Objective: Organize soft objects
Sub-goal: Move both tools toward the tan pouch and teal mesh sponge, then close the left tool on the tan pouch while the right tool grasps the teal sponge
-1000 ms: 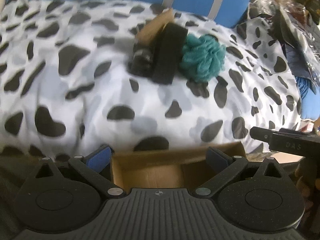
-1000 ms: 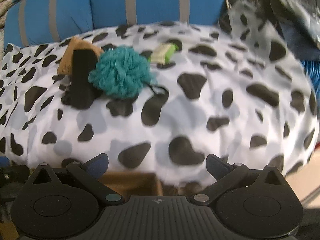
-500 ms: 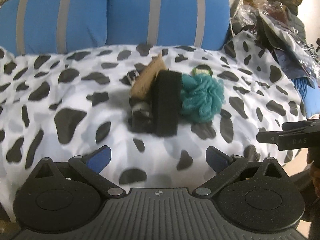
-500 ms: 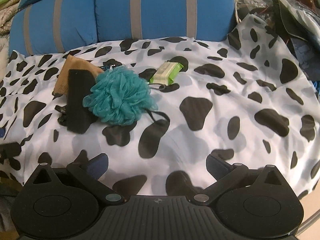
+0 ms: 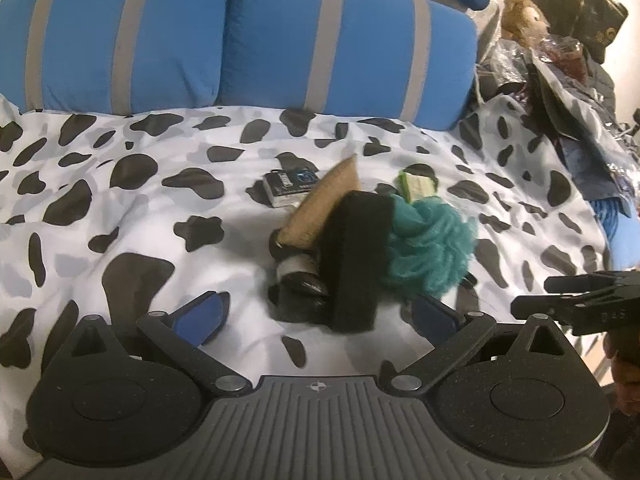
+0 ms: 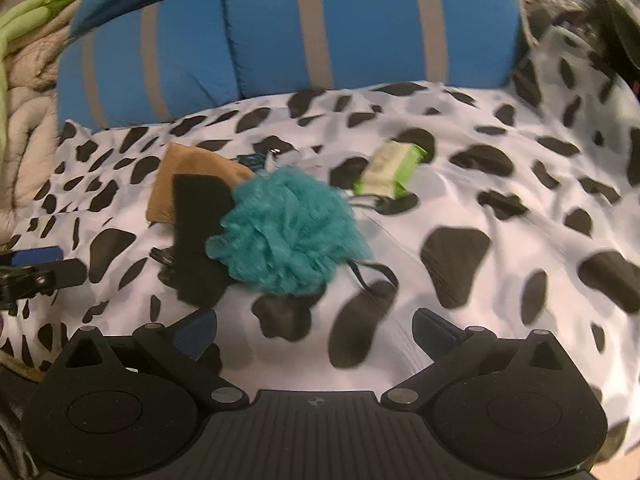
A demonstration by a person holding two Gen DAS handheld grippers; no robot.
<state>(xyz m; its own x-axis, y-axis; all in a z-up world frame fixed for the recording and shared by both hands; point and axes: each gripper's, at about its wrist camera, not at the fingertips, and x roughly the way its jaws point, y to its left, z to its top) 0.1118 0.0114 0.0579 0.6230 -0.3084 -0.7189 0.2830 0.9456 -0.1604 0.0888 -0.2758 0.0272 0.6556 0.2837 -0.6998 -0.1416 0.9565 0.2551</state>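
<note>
A pile of soft things lies on the cow-print bedsheet (image 5: 120, 216): a teal mesh bath pouf (image 5: 430, 250) (image 6: 286, 232), a black foam strip (image 5: 354, 264) (image 6: 198, 236), a tan cloth (image 5: 324, 208) (image 6: 188, 176) and a black-and-white roll (image 5: 298, 272). A green-white pack (image 5: 416, 186) (image 6: 390, 170) lies behind the pouf. My left gripper (image 5: 320, 314) is open, just short of the black strip. My right gripper (image 6: 316, 332) is open and empty, in front of the pouf, with its black loop cord (image 6: 372, 276) between.
Blue pillows with grey stripes (image 5: 240, 40) (image 6: 320, 36) line the back of the bed. A small dark box (image 5: 290, 186) lies behind the tan cloth. Clutter with a doll (image 5: 524, 20) and plastic bags stands at the right. Beige and green bedding (image 6: 24, 80) is at the left.
Both grippers have risen from the bed's front edge and moved forward over the sheet toward the pile. The cardboard box below has left view. Both stay open.
</note>
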